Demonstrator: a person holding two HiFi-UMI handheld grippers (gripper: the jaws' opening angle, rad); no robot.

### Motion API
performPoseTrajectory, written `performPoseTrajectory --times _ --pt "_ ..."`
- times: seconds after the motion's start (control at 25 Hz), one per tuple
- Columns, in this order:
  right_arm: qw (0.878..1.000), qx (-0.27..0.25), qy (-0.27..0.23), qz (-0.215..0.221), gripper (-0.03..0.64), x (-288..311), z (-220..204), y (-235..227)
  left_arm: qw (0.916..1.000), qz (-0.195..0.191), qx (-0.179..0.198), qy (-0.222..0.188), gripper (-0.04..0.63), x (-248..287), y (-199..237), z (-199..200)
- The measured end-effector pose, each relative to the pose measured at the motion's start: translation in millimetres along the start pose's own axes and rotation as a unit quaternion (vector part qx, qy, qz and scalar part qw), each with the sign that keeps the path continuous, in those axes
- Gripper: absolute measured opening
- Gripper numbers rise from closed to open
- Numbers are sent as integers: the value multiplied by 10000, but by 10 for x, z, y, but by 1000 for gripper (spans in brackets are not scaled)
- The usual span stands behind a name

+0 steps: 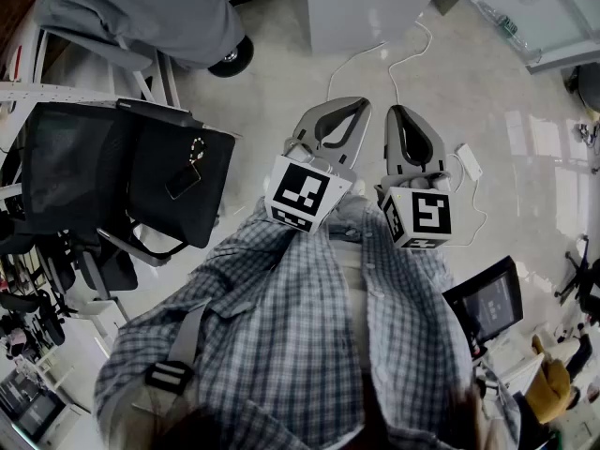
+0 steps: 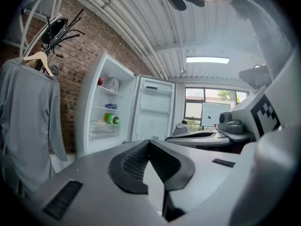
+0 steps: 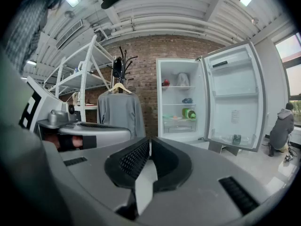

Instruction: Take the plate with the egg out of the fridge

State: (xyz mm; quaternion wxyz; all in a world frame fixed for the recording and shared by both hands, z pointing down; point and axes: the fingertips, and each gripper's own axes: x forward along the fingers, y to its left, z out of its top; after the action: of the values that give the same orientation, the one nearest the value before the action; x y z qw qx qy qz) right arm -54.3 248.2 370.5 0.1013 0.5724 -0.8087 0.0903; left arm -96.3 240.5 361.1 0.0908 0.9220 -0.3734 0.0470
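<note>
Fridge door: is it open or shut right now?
Open. The door is swung wide to the right of the fridge, so the shelves inside show.

White fridge [image 3: 233,84] at centre against a red-brown brick wall [image 3: 141,55], grey jacket [image 3: 121,113] to its left. Head view: blue-and-white checked shirt [image 1: 281,345] below, black chair [image 1: 122,172] left.

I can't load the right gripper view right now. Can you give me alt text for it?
An open fridge stands ahead against a brick wall, its door swung to the right and items on its shelves. The right gripper, jaws together and empty, points toward it; a grey shirt hangs on a rack left of the fridge.
</note>
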Motion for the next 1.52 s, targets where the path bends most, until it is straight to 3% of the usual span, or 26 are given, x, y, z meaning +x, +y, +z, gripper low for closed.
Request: performPoseTrajectory --times 0.8,1.52 --pt "9999 -107 12 -84 20 25 68 -3 10000 59 -49 14 8 -21 76 16" --pt "9992 146 41 -380 20 -112 -1 71 9999 75 -66 -24 8 -249 158 3"
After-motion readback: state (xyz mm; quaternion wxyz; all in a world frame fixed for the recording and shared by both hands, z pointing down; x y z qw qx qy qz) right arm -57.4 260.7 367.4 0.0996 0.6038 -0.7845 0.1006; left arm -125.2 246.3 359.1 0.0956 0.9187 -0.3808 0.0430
